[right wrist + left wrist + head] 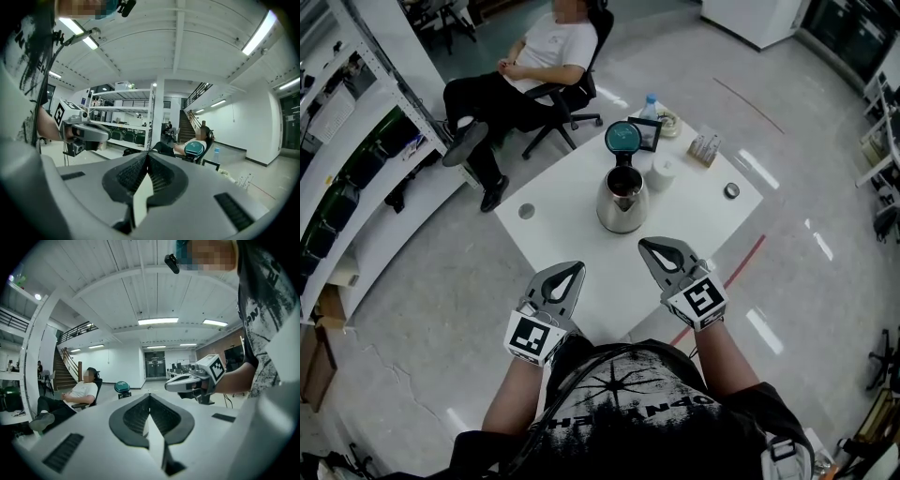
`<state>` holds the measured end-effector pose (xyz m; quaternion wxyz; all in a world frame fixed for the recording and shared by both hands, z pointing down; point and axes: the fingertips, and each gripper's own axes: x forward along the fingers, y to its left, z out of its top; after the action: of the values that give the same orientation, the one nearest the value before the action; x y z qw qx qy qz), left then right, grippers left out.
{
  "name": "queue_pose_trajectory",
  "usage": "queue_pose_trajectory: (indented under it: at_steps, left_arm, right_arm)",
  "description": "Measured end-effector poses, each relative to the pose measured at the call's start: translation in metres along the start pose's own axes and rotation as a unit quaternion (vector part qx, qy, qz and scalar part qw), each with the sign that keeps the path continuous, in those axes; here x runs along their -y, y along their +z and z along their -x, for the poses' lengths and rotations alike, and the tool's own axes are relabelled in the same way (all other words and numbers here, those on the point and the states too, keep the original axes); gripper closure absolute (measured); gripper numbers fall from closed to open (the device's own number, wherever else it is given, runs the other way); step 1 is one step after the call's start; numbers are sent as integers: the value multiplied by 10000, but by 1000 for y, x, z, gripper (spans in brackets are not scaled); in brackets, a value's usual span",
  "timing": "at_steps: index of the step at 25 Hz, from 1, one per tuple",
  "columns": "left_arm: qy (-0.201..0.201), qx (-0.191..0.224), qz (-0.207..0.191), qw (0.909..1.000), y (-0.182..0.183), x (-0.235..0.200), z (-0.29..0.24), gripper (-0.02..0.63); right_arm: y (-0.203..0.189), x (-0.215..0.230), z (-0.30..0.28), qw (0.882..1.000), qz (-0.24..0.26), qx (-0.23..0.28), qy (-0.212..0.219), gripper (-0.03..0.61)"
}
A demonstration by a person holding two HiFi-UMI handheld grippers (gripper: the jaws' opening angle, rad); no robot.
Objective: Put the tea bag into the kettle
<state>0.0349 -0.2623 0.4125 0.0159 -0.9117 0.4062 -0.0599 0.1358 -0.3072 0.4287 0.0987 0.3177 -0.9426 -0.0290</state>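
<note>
A steel kettle (622, 199) stands in the middle of the white table (562, 234), its teal lid (623, 137) tipped up behind it and its mouth open. I cannot make out a tea bag in any view. My left gripper (577, 268) and right gripper (646, 245) hover side by side over the table's near corner, short of the kettle, both pointing roughly level. Both are shut with nothing between the jaws, as the left gripper (149, 395) and right gripper (148, 154) show in their own views. The kettle's body is hidden behind the jaws in the gripper views; only the teal lid (122, 386) (194, 148) shows.
Behind the kettle are a white cup (660, 172), a water bottle (650, 105), a small box (705, 147) and a small round tin (731, 190). A person (534, 70) sits in a chair beyond the table. Shelving (347, 150) runs along the left.
</note>
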Motion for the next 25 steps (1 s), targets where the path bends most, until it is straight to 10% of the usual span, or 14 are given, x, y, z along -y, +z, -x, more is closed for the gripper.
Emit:
queue_pose_trajectory:
  at_steps: [25]
  left_arm:
    - [-304,-1,-54,9995,2,33,-14,606]
  right_arm:
    - [-14,-20,45,9994,247,25,251,568]
